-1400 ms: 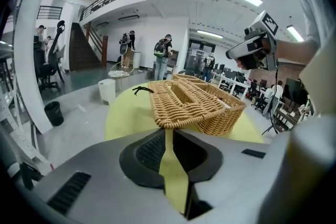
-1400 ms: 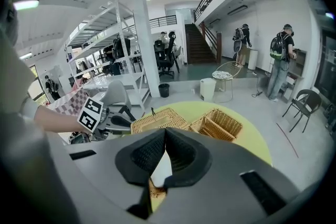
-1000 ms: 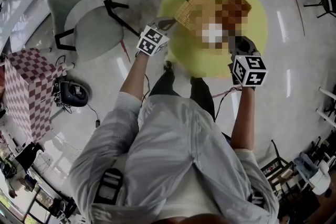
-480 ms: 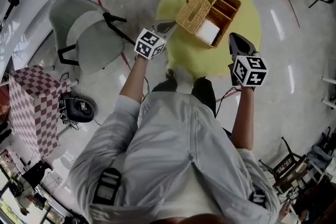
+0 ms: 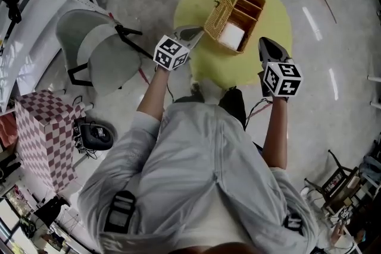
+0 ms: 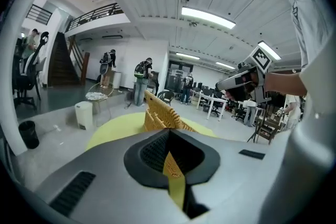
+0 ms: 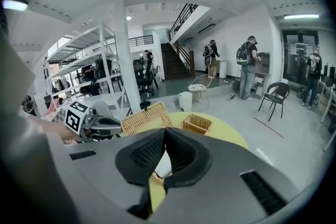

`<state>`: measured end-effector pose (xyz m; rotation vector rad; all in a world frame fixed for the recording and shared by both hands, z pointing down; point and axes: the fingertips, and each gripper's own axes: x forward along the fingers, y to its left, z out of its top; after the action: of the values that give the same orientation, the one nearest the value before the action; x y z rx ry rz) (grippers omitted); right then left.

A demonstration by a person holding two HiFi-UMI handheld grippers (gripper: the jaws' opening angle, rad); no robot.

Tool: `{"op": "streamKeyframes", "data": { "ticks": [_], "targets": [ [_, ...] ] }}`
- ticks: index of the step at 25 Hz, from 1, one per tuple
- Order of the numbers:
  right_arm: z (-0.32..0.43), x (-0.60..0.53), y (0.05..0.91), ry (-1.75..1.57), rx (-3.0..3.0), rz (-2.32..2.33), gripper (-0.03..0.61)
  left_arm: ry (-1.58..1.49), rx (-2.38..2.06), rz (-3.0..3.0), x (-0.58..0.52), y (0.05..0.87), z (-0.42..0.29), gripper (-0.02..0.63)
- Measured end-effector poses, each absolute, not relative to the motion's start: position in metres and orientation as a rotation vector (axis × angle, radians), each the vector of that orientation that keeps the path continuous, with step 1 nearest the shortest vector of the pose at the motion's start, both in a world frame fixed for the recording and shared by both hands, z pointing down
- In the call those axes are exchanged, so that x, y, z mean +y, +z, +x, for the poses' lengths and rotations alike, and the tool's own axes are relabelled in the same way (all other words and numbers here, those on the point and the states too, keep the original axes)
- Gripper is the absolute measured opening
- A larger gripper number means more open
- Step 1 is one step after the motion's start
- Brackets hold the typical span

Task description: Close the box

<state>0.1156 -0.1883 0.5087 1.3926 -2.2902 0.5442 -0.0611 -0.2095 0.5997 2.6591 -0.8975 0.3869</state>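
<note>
A wicker box [image 5: 244, 12] stands on the round yellow table [image 5: 202, 62] with its woven lid [image 5: 216, 11] raised at its left side. Something white [image 5: 231, 36] lies in its near compartment. My left gripper [image 5: 199, 30] hovers at the table's left edge, just short of the lid, jaws shut and empty. My right gripper [image 5: 262, 41] hangs to the right of the box, also shut on nothing. In the left gripper view the lid [image 6: 159, 114] rises just beyond the closed tips [image 6: 169, 132]. The right gripper view has lid [image 7: 144, 118] and box [image 7: 197, 123] past its tips [image 7: 164, 130].
On the floor to the left are a grey chair [image 5: 98, 41], a red-checked box [image 5: 44, 128] and a black device [image 5: 95, 135]. Dark chairs [image 5: 333, 181] stand at the right. People [image 7: 247, 65] stand by the far wall and a white bin [image 7: 184, 100] sits beyond the table.
The head view has shifted, so table and box sit a little higher in the frame. The lid now looks narrower, more on edge. Both grippers stay near the same spots.
</note>
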Motion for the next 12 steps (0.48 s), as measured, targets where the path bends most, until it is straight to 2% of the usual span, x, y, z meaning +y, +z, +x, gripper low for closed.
{"op": "streamKeyframes", "data": {
  "ticks": [12],
  "targets": [
    [0.147,-0.173,0.510,0.579,-2.229,1.515,0.023,0.357,-0.648,2.750,-0.205,0.582,0.010,0.029]
  ]
}}
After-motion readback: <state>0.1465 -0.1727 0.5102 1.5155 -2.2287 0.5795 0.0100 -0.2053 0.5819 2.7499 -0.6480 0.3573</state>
